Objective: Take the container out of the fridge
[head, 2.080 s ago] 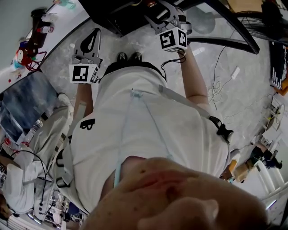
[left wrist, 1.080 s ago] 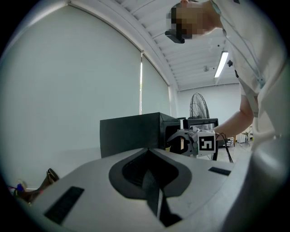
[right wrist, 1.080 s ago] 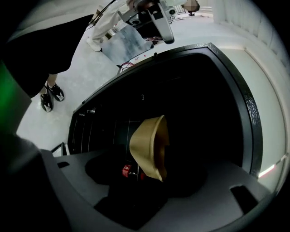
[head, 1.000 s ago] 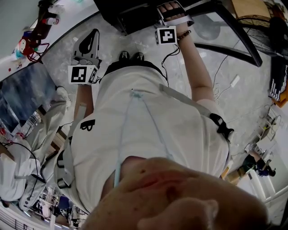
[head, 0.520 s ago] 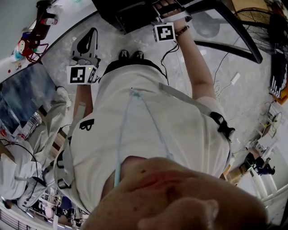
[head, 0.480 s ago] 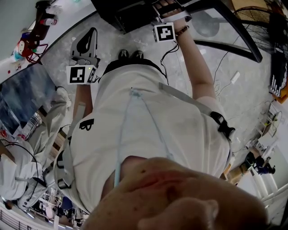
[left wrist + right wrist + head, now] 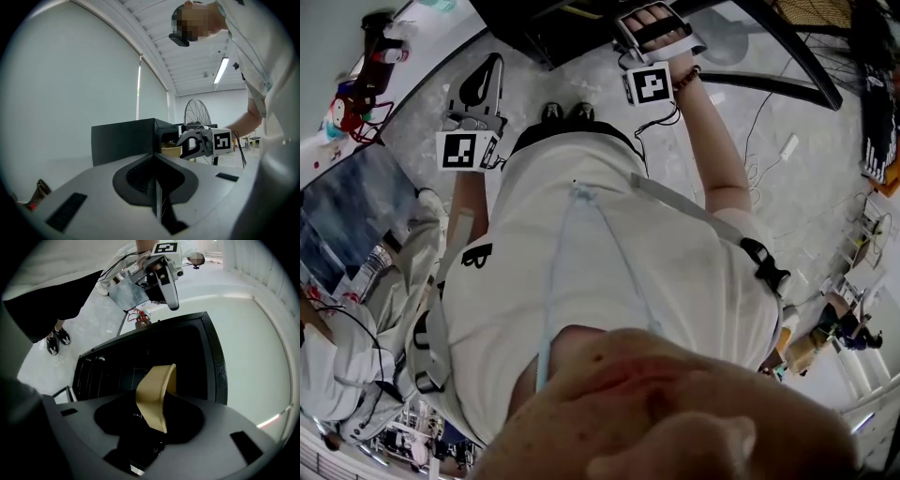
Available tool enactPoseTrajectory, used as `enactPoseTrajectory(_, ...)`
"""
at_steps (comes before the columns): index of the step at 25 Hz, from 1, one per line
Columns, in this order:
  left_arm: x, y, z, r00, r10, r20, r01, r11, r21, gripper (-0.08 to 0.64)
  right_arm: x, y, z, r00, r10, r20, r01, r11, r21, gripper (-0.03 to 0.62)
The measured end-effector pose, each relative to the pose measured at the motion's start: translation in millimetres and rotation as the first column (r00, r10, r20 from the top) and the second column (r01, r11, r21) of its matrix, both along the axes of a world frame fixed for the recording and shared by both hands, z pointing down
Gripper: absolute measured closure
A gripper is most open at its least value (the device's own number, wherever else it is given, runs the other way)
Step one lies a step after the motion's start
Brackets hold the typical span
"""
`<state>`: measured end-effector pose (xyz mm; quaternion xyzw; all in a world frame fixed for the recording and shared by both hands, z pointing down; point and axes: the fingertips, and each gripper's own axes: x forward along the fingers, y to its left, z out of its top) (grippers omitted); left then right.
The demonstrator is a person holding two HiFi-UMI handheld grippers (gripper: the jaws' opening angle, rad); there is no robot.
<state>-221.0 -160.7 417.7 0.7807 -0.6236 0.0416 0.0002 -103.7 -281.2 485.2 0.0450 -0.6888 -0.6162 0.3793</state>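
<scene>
The fridge (image 7: 216, 366) is a small black box with its door open, also seen in the left gripper view (image 7: 124, 139). A tan container (image 7: 155, 392) stands tilted between the jaws of my right gripper (image 7: 152, 423), just in front of the dark opening. Those jaws have just been closing, and they now grip the container's wall. In the left gripper view the container (image 7: 170, 150) shows at the fridge mouth beside the right gripper (image 7: 196, 143). In the head view the right gripper (image 7: 649, 23) reaches toward the fridge (image 7: 539, 28). My left gripper (image 7: 483, 89) hangs shut and empty off to the left.
A standing fan (image 7: 199, 112) is behind the fridge. Black table legs (image 7: 769, 84) and loose cables (image 7: 759, 159) cross the grey floor at right. The person's shoes (image 7: 567, 112) are just in front of the fridge. A cluttered bench (image 7: 356, 89) lines the left.
The right gripper reached into the fridge and has now drawn back a little toward the person. The left gripper has hardly moved.
</scene>
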Motion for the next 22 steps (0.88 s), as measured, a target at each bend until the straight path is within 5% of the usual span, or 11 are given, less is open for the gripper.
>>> enactPoseTrajectory(22,35.7,-13.7,-0.9,0.988,0.154,0.027,-0.154,0.988,0.015,0.552,89.8,80.2,-19.6,0.989,0.145,0.019,-0.144,0.989,-0.036,0.411)
